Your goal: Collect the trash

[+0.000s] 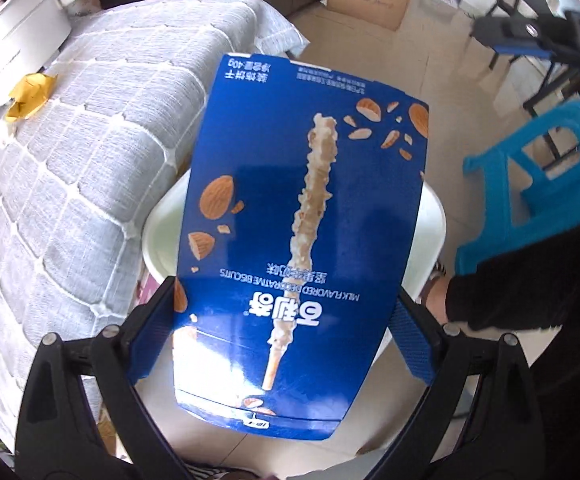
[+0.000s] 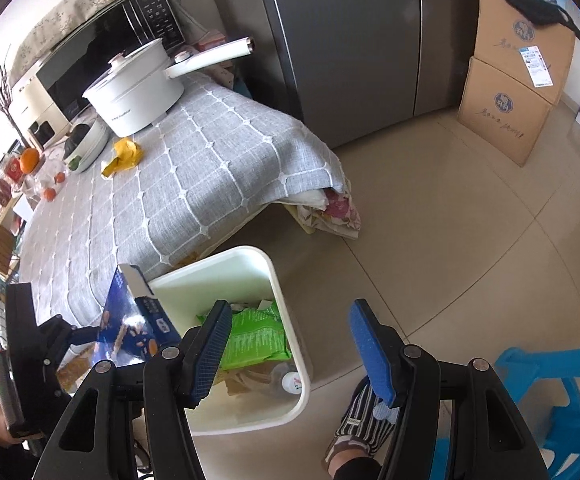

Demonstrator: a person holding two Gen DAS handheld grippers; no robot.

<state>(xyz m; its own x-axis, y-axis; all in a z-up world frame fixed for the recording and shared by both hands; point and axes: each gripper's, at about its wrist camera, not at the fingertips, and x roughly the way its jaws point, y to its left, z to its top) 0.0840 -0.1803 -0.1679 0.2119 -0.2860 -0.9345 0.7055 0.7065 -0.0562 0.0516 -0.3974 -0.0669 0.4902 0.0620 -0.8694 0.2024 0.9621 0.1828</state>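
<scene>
One blue biscuit box (image 1: 298, 240), almond print; left jaws clamped; right jaws apart

The blue box (image 1: 298, 240) reads, upside down, "MILK FLAVORED DECORATIVE BISCUITS" and "40g", beside Chinese characters.

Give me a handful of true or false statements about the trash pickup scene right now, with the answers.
1. The left gripper holds a blue biscuit box. True.
2. The right gripper holds a bottle. False: its jaws are open and hold nothing.
3. The white bin is empty. False: it holds a green wrapper and other trash.
4. A yellow wrapper lies on the grey tablecloth. True.
</scene>
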